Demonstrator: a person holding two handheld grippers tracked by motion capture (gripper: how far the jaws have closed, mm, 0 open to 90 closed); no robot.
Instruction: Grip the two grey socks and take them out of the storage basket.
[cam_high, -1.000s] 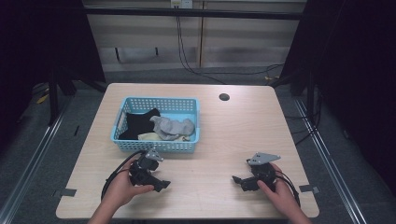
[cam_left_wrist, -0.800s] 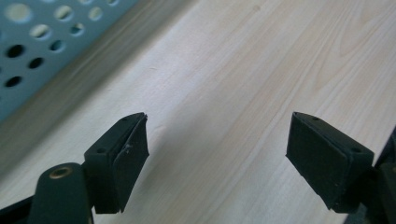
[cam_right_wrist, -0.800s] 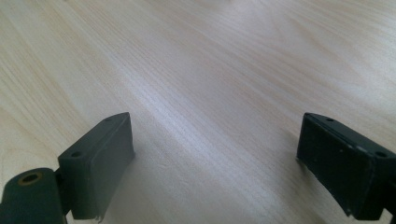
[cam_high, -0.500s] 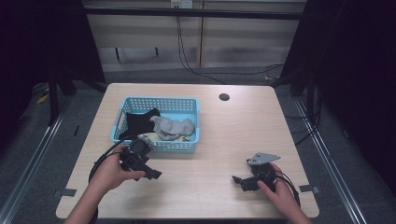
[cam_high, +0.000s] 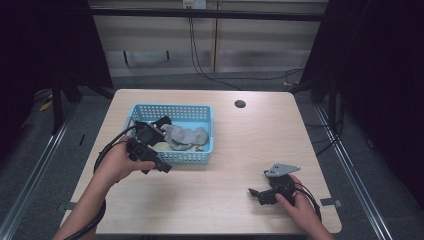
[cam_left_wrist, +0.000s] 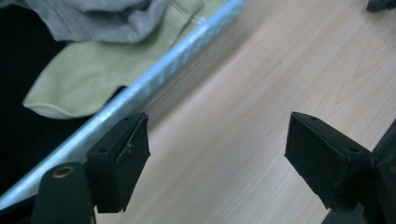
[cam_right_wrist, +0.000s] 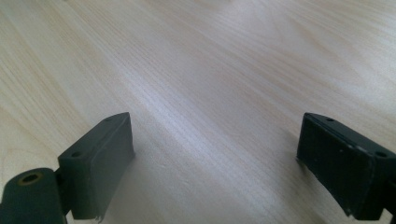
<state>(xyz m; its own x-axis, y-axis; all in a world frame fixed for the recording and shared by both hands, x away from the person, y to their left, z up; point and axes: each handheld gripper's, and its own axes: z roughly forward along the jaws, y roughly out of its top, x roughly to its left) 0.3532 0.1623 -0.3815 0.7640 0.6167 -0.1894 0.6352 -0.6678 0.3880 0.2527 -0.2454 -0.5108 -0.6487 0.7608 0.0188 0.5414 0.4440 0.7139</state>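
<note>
Both my grippers had fingers apart: left gripper (cam_high: 159, 166) at the basket's (cam_high: 205, 131) six o'clock rim, right gripper (cam_high: 255, 192) low over the table (cam_high: 250, 140).

No readable text, labels, brands or numbers anywhere: bench (cam_high: 260, 135), basket (cam_high: 172, 111) and clothes all unmarked.

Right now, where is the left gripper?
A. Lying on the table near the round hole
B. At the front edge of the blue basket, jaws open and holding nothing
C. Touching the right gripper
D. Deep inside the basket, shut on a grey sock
B: the left gripper is at the front rim of the blue basket, and the left gripper view shows its jaws wide apart with nothing between them.
</note>
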